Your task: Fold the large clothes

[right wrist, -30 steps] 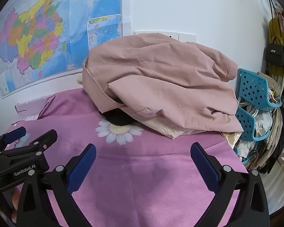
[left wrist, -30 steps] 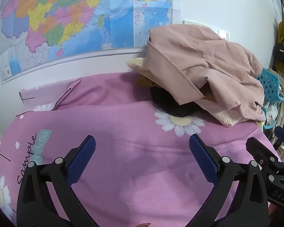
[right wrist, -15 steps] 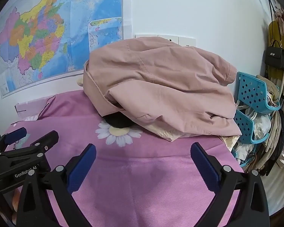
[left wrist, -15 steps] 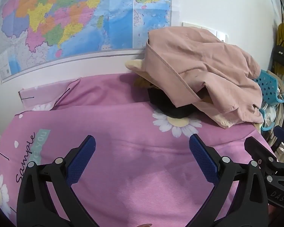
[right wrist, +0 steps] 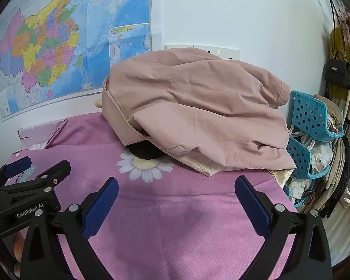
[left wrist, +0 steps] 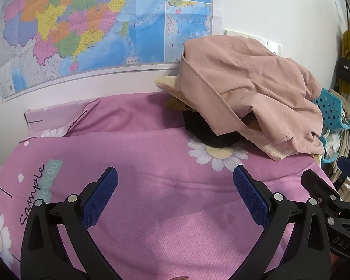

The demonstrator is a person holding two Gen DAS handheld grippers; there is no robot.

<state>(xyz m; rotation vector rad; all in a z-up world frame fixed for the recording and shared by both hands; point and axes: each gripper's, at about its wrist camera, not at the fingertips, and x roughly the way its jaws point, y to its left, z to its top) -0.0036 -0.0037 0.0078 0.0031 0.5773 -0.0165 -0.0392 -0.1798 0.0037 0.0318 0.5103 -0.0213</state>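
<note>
The left gripper [left wrist: 175, 177] hangs above the pink bedsheet [left wrist: 151, 186], jaws spread wide with nothing between the blue pads [left wrist: 100, 198]. A pile of clothes lies at the far right of the bed against the wall, with a pink garment [left wrist: 249, 93] on top, a black garment [left wrist: 210, 135] under its near edge and a cream garment [left wrist: 277, 154] below. The right gripper [left wrist: 333, 198] shows at the right edge; a map [left wrist: 81, 30] hangs on the wall and a blue basket [left wrist: 331, 107] stands beside the pile.

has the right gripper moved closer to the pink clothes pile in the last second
Yes. In the right wrist view the pink garment sits slightly lower and larger against the frame than before, so the right gripper, open, has eased slightly forward toward it.
</note>
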